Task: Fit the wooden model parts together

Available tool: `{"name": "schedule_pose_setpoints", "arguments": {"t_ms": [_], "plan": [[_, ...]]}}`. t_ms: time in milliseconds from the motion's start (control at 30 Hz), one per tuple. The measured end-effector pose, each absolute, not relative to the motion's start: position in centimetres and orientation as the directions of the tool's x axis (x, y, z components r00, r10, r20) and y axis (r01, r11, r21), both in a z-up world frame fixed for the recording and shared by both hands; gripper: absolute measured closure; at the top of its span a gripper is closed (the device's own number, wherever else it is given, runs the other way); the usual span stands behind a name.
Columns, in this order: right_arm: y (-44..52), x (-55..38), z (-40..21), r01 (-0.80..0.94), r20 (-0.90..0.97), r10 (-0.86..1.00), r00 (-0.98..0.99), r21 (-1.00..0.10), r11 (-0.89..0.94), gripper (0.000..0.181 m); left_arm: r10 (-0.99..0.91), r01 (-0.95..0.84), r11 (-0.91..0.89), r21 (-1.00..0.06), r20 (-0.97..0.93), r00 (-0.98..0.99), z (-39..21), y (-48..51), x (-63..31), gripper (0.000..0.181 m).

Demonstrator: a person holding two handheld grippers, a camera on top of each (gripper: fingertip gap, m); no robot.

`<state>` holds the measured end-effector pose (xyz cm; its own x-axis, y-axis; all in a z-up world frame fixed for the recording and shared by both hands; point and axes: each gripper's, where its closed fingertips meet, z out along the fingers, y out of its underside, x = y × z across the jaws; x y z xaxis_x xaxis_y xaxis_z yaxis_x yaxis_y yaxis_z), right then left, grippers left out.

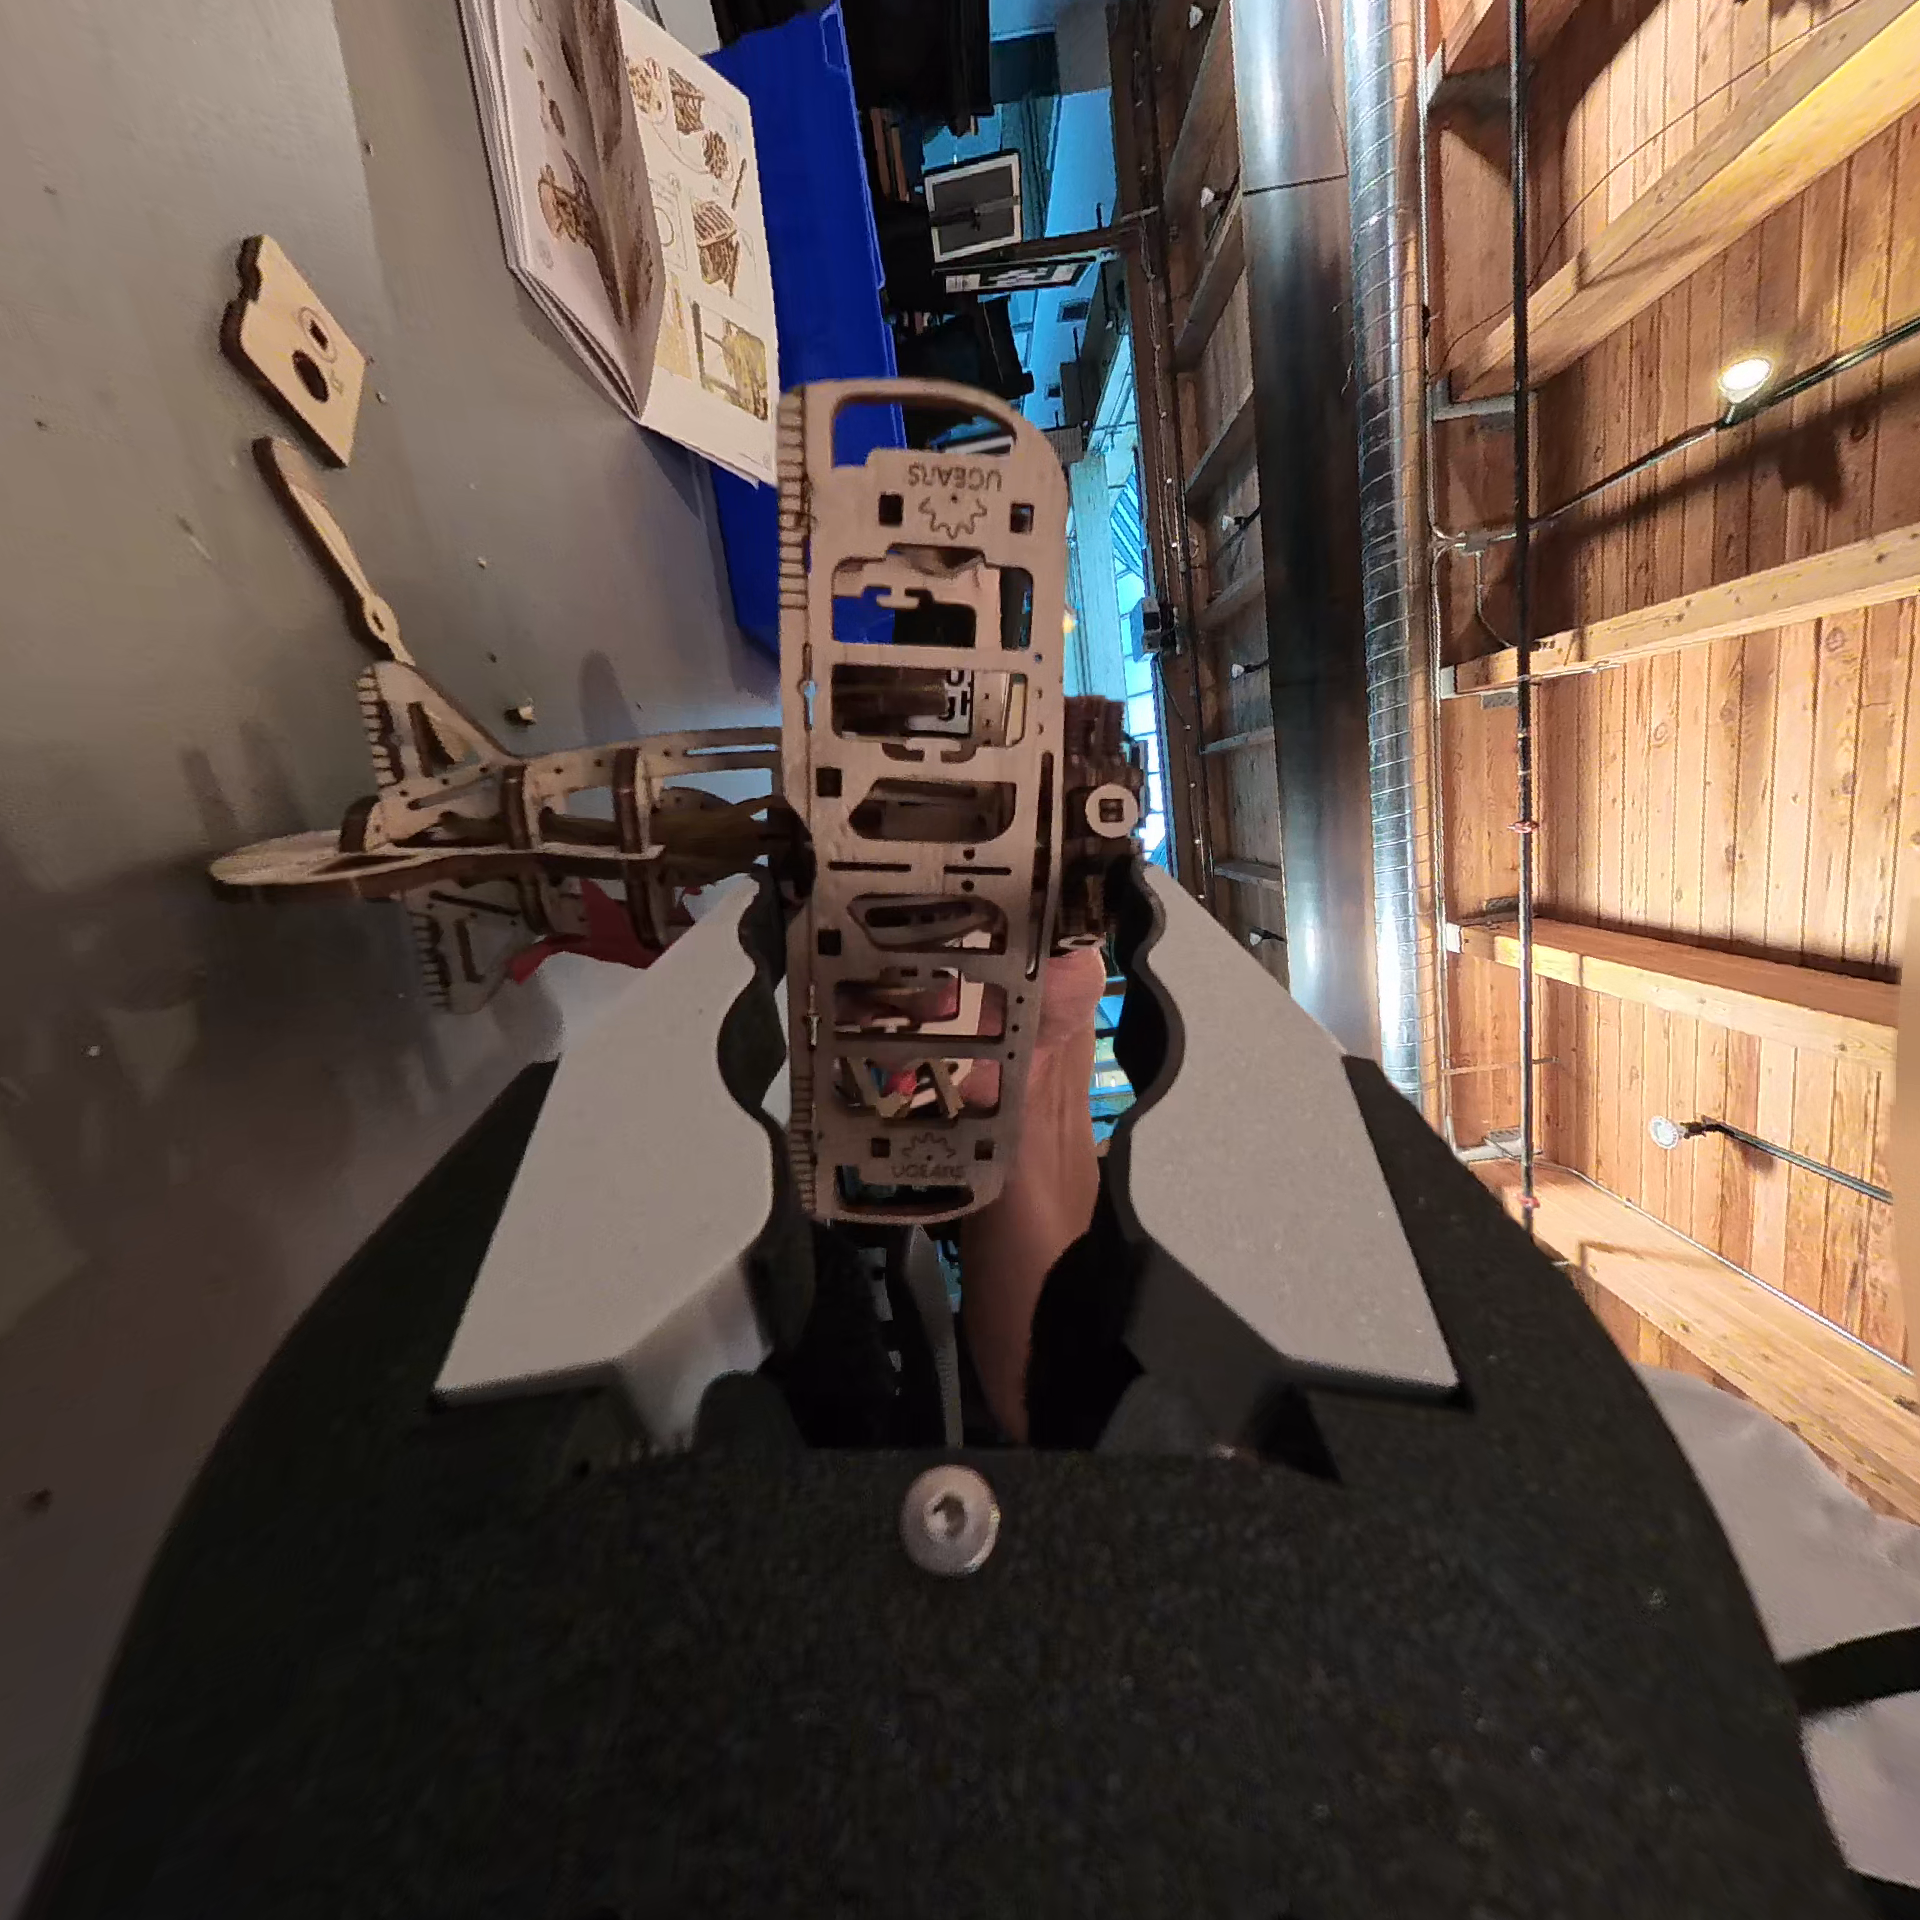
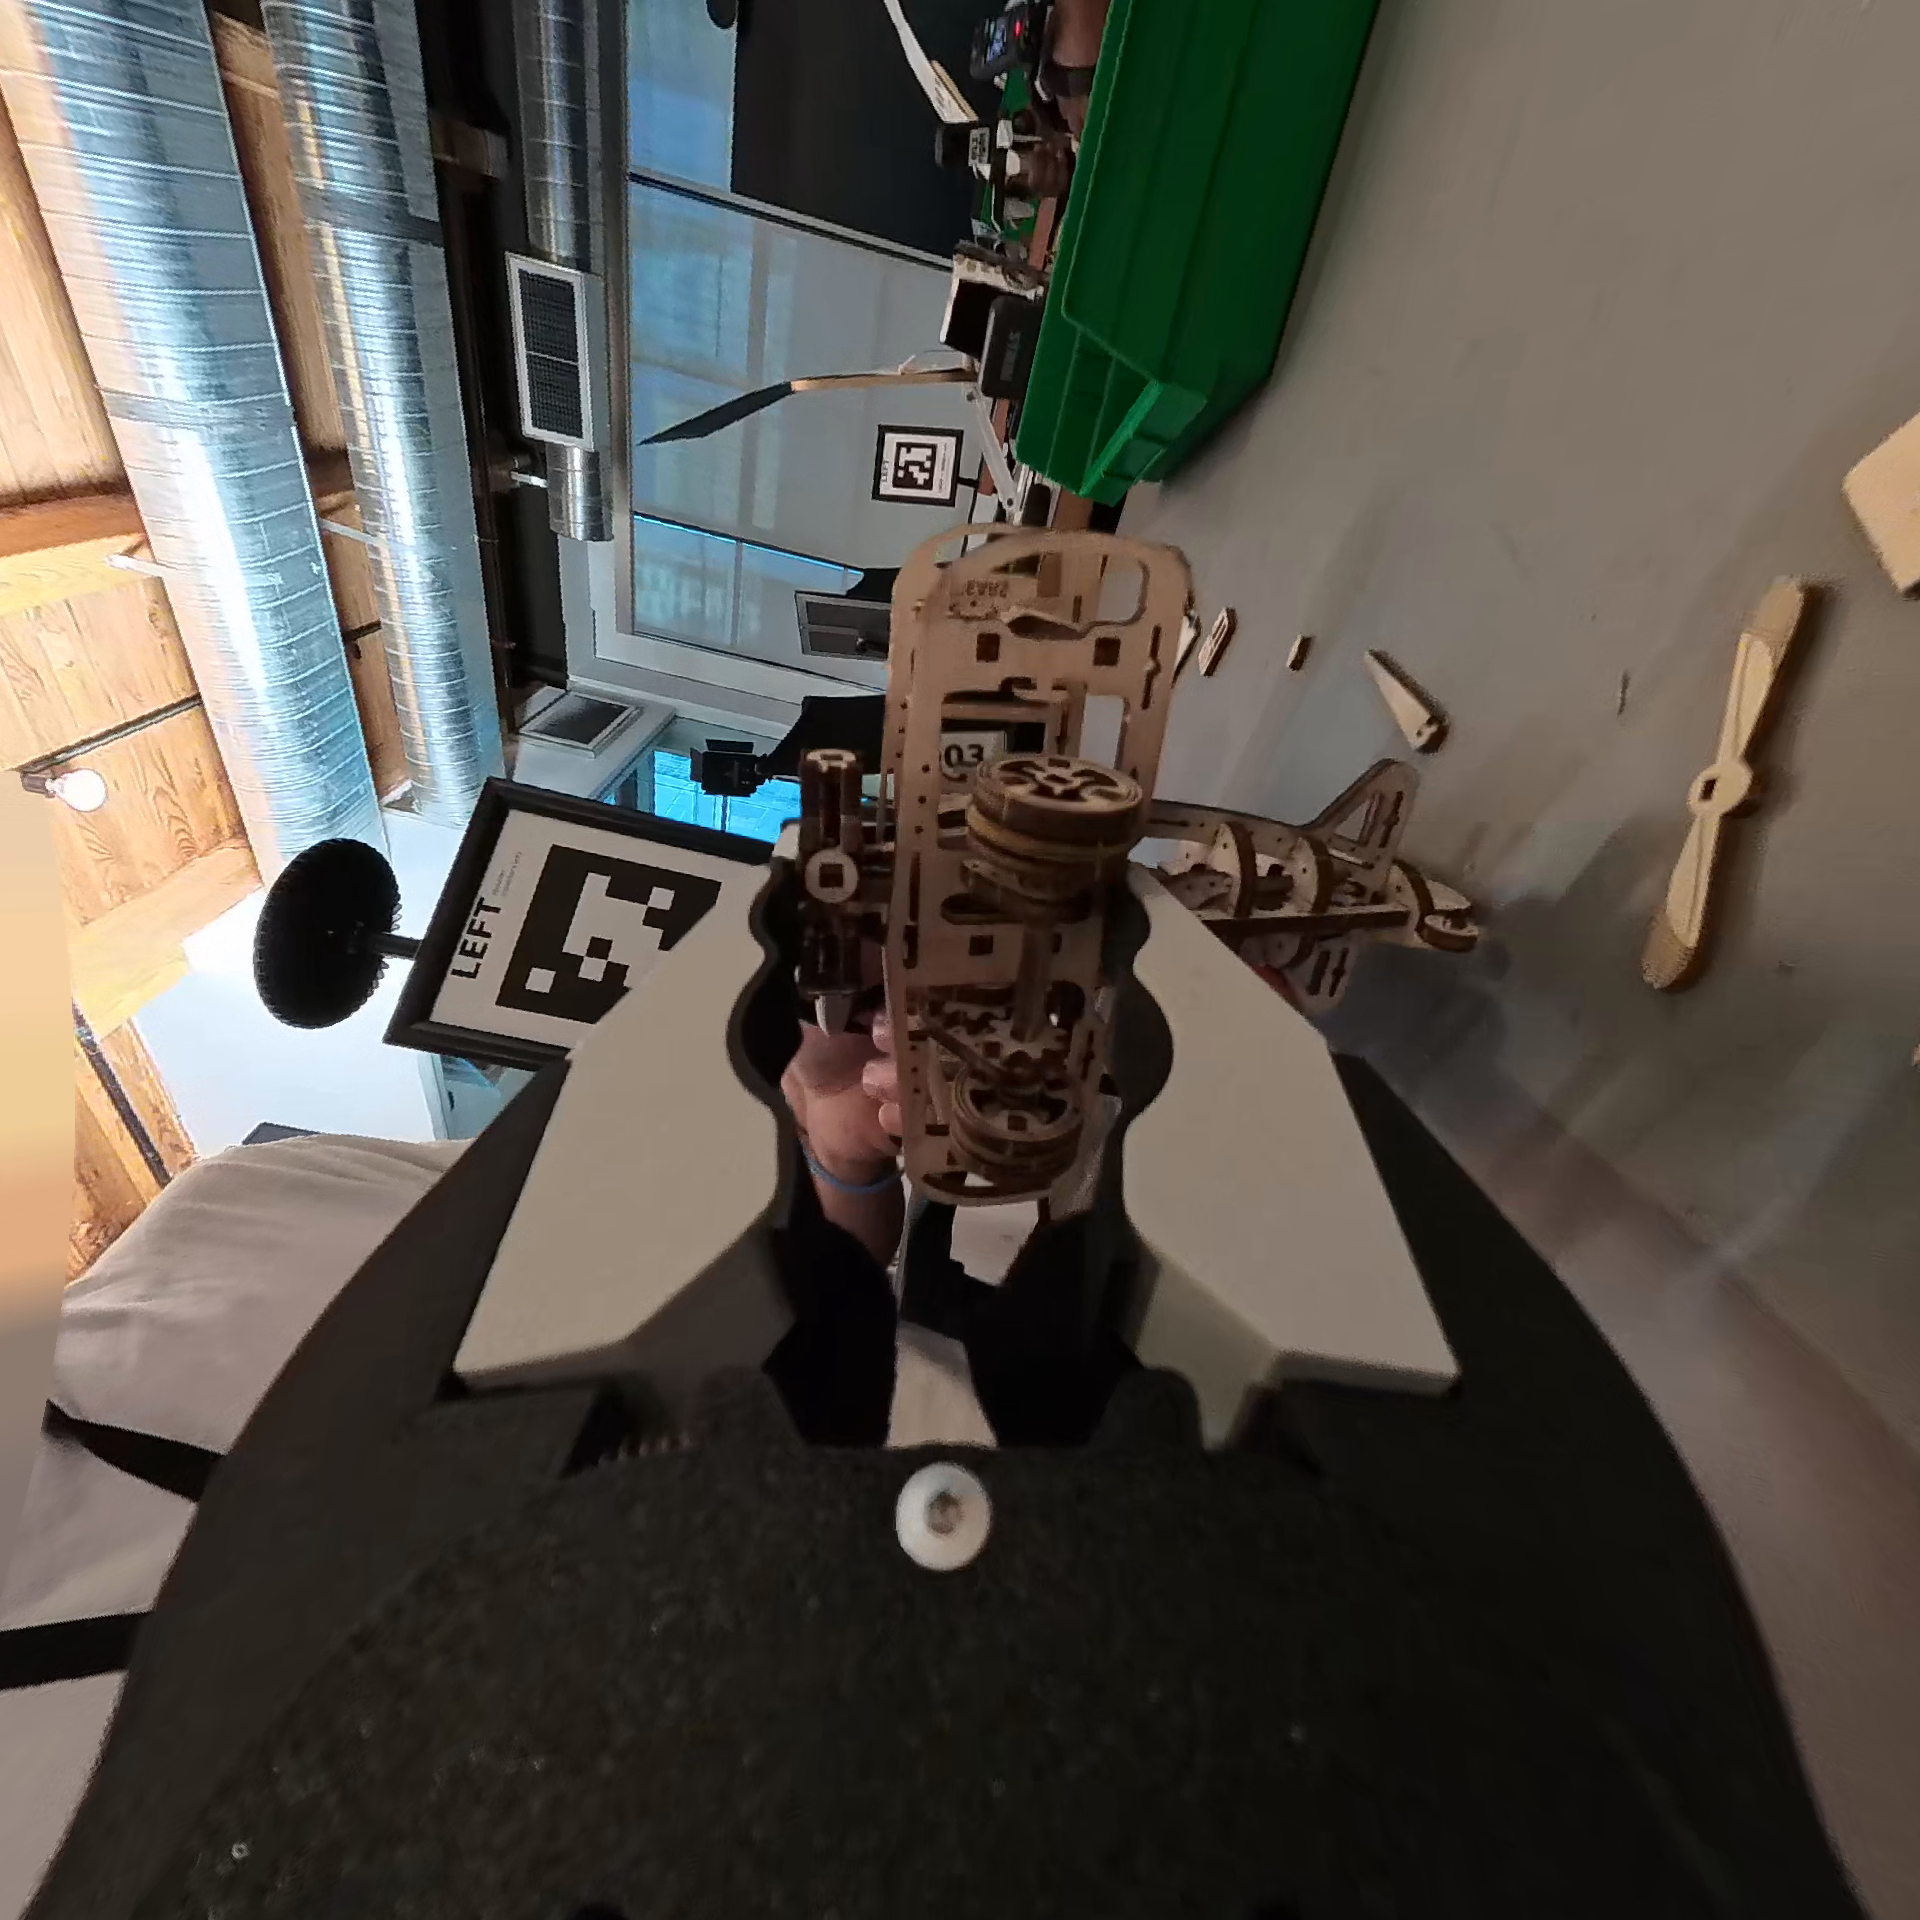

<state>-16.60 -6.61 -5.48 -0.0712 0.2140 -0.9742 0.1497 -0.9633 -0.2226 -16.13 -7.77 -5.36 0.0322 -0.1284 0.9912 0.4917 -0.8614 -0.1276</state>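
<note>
A wooden plane model (image 1: 914,831) hangs in the air between my two grippers, tail (image 1: 312,862) pointing at the grey table. My left gripper (image 1: 945,914) is shut across the top wing and nose, one finger (image 1: 748,935) on each side. My right gripper (image 2: 945,894) faces it from the other side and is shut across the underside (image 2: 997,935), where two wheels (image 2: 1055,816) show. A loose wooden propeller (image 2: 1725,800) lies on the table and also shows in the left wrist view (image 1: 332,540). A person's hand (image 2: 842,1101) shows behind the model.
A wooden plate with two holes (image 1: 296,348), a small wedge (image 2: 1403,701) and a few tiny pieces lie on the grey table (image 1: 156,623). An open instruction booklet (image 1: 634,208) lies by a blue bin (image 1: 821,260). A green bin (image 2: 1143,260) stands at the table's far side.
</note>
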Motion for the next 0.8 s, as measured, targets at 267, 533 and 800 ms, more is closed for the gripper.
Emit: {"name": "schedule_pose_setpoints", "arguments": {"t_ms": [267,533,800], "plan": [[-7.3,-16.8,-4.6,0.121,-0.912,0.38,-0.156,-0.4,-0.909,0.124,-0.332,0.486,-0.801,-0.35,0.935,0.125,-4.9,-8.5,-16.3,0.121],[-9.5,-16.3,-1.3,0.034,-0.791,0.568,-0.227,-0.589,-0.808,0.125,-0.592,0.397,-0.668,-0.629,0.773,0.226,-2.0,-10.7,-15.9,0.121],[-11.0,-15.9,1.5,-0.079,-0.631,0.727,-0.27,-0.738,-0.67,0.119,-0.743,0.343,-0.508,-0.79,0.603,0.289,0.4,-11.8,-15.7,0.122]]}}
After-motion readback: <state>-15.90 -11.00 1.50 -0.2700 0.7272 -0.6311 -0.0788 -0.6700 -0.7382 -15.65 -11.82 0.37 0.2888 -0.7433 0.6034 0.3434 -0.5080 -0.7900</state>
